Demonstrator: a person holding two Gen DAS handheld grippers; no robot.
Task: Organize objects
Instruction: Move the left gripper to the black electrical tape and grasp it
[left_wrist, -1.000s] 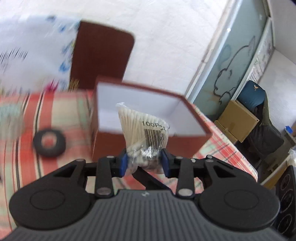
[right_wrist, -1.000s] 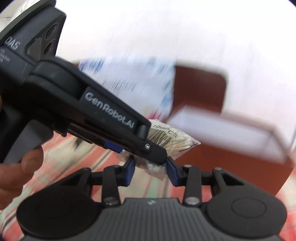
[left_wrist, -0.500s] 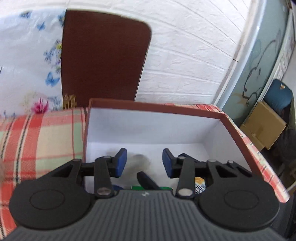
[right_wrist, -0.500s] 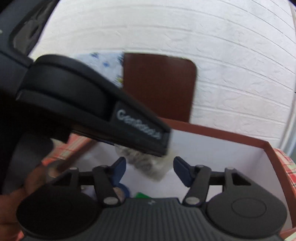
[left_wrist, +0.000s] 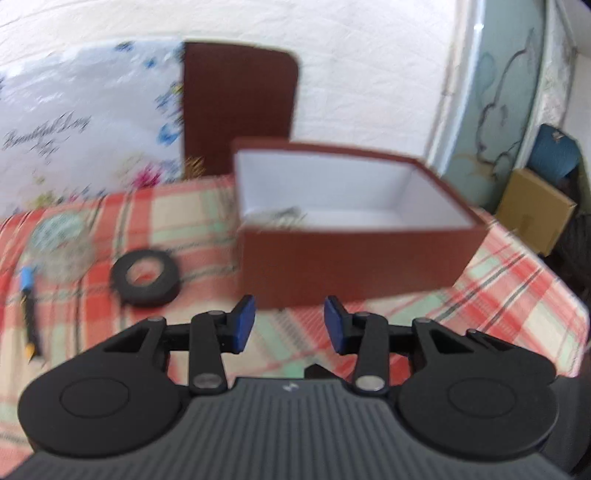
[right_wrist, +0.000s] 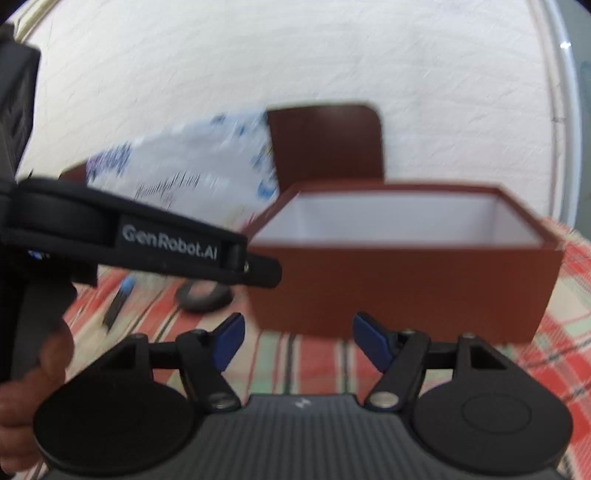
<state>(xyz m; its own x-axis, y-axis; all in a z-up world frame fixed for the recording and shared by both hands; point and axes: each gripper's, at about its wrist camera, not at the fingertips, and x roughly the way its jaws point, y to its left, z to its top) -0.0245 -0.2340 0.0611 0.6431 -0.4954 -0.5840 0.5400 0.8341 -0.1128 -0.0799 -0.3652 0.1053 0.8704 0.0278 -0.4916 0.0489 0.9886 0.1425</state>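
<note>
Beyond both spread, empty fingers (left_wrist: 243, 328), brown box (left_wrist: 354, 266), contents blurred, perhaps a packet.

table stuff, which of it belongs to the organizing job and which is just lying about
Job:
brown box, open, something already inside
black tape roll
blue-capped pen
clear jar

Lying about:
brown lid against the wall
floral bag
cardboard box

Box (left_wrist: 354, 258) on table (left_wrist: 517, 295), lid (left_wrist: 240, 107) upright behind it against wall; tape roll (left_wrist: 146, 277) left of box, jar (left_wrist: 61, 243) farther left, pen (left_wrist: 27, 306) leftmost; packet (left_wrist: 280, 218) inside box, at left corner.
</note>
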